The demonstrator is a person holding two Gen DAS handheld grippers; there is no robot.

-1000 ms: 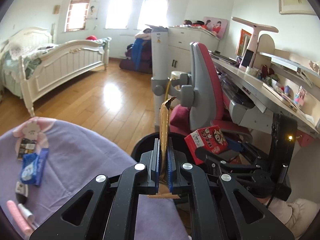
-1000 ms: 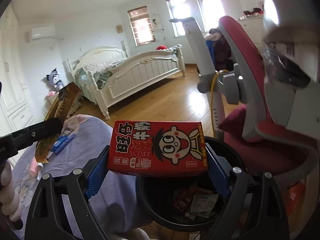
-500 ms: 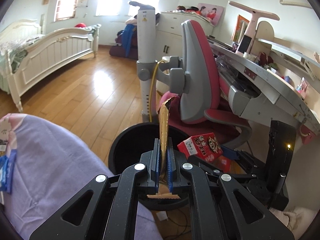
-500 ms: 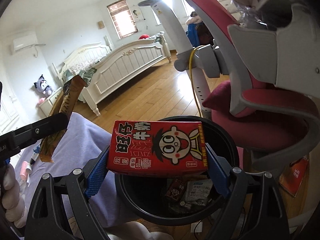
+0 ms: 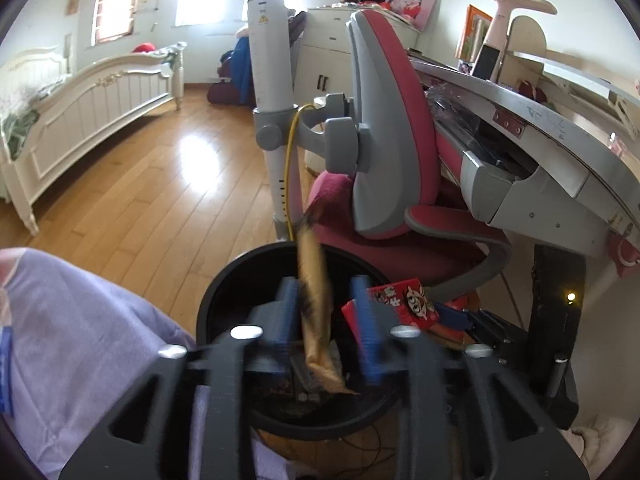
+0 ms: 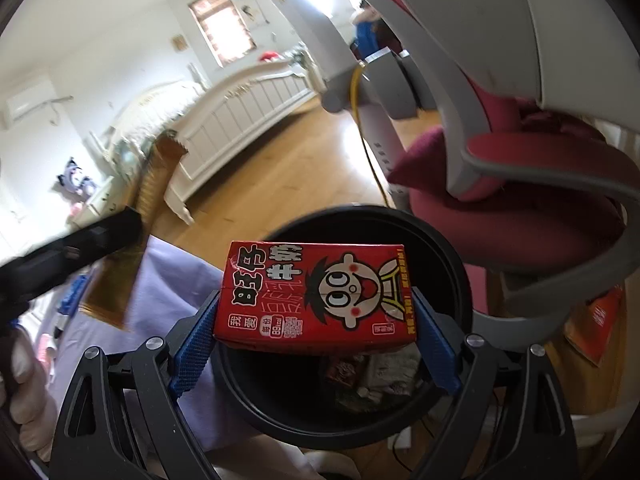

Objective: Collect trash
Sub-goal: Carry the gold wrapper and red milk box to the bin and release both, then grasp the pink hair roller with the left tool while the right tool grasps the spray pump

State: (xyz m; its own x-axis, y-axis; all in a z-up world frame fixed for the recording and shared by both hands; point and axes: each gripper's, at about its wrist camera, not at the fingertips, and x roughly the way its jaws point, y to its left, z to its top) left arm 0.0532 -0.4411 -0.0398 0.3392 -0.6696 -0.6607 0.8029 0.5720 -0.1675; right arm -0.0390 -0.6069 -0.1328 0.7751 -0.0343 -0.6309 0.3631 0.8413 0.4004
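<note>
Item: left tool [image 5: 326,320], black frame with blue pads, jaws standing wide; between them, touching neither so far as the blur allows, a long flat golden-brown foil wrapper [image 5: 316,300], tilted, its lower end over the mouth of the round black plastic waste bin [image 5: 224,292]. Judged to be in release, the wrapper dropping into the bin. Item: right tool [image 6: 316,344], same build, clamped across the short ends of a red rectangular milk carton with a cartoon face [image 6: 316,296], held level above the bin opening [image 6: 448,264]. Bin contents: crumpled wrappers and paper scraps at the bottom, details too dark to list. Surroundings: lilac cloth-covered surface [image 5: 80,340] just beside the bin on the left; pink-and-grey child's desk chair [image 5: 392,128] behind the bin; wooden plank floor; white bed frame [image 5: 92,104] well apart at the far left. Step in hand: depositing both pieces of trash, the wrapper first. Next move, as a judgement: the right tool needs to open its jaws while centred over the bin so the carton falls inside the rim rather than striking it; the left tool should draw clear of the opening beforehand to avoid the carton catching on it.
</note>
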